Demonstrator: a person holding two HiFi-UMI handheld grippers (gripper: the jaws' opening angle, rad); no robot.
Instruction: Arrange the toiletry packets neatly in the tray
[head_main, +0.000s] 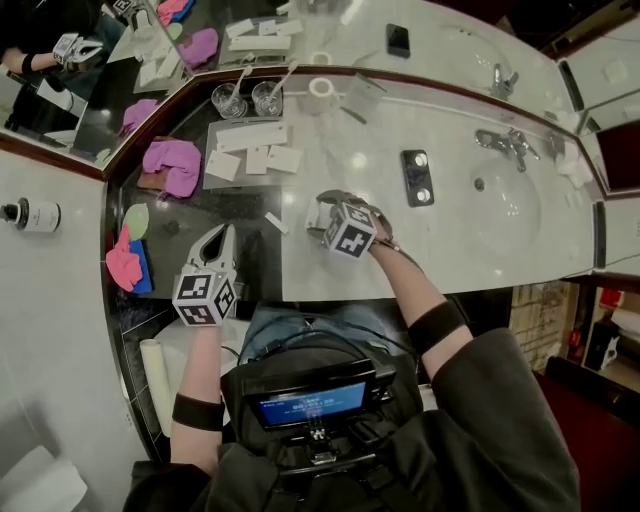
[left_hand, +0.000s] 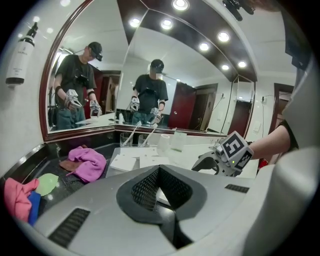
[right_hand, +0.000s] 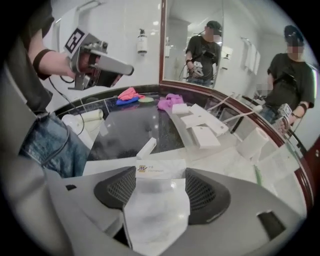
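Just short of the tray (head_main: 211, 130), where several white packets (head_main: 252, 136) already lie, the right claw (right_hand: 156, 174) is clamped on another sachet (right_hand: 156, 212), the left claw (left_hand: 159, 175) is pressed together empty, and a slim packet (head_main: 276, 222) lies loose nearby, so the job looks partly done.

Bright spotlights (left_hand: 223, 36); glare dots on marble counter (head_main: 358, 160); fisheye warp, dark corners.

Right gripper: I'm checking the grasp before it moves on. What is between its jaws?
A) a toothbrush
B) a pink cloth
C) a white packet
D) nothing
C: in its own view, the right gripper has its jaws closed on a white packet with a printed top strip.
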